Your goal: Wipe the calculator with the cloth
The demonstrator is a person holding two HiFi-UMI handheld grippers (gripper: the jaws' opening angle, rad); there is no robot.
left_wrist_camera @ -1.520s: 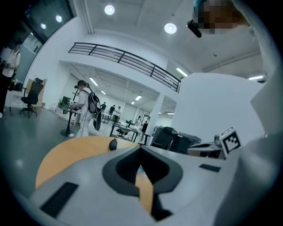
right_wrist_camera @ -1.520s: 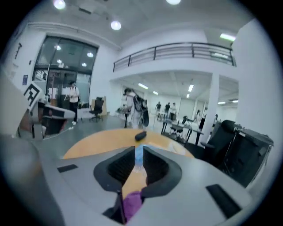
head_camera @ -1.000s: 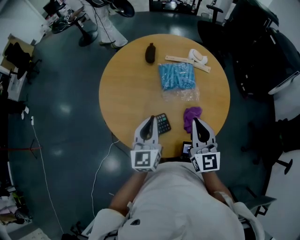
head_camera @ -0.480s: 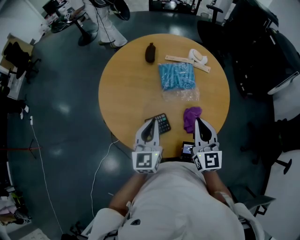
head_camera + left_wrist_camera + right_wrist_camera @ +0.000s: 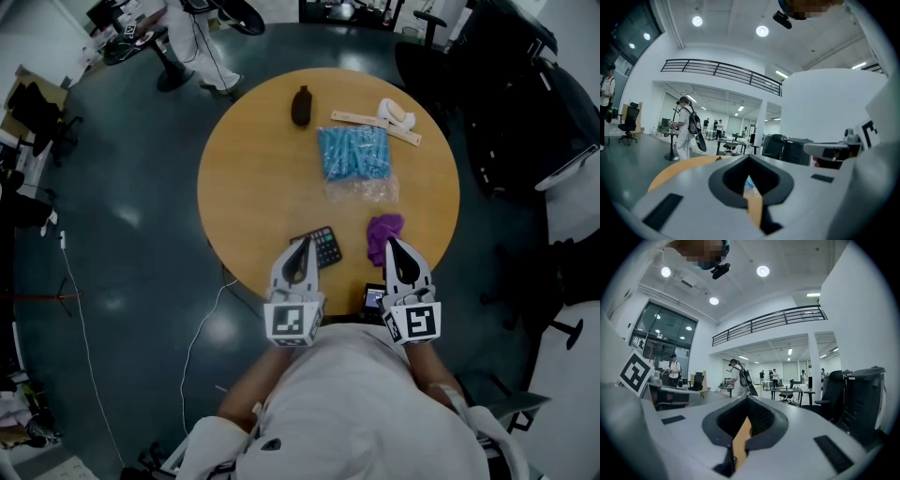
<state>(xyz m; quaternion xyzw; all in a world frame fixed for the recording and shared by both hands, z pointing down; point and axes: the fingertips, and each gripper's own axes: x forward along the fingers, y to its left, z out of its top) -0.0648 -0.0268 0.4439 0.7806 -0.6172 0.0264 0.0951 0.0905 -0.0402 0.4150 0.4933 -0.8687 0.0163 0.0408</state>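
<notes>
Calculator (image 5: 326,247), small and black, lies near the front edge of the round wooden table (image 5: 253,178) in the head view, just beside the left gripper (image 5: 304,240). The crumpled purple cloth (image 5: 383,232) lies by the tip of the right gripper (image 5: 391,241). In the left gripper view, the left gripper (image 5: 750,160) has its jaws pressed together, empty. In the right gripper view, the right gripper (image 5: 747,401) is likewise closed on nothing.
</notes>
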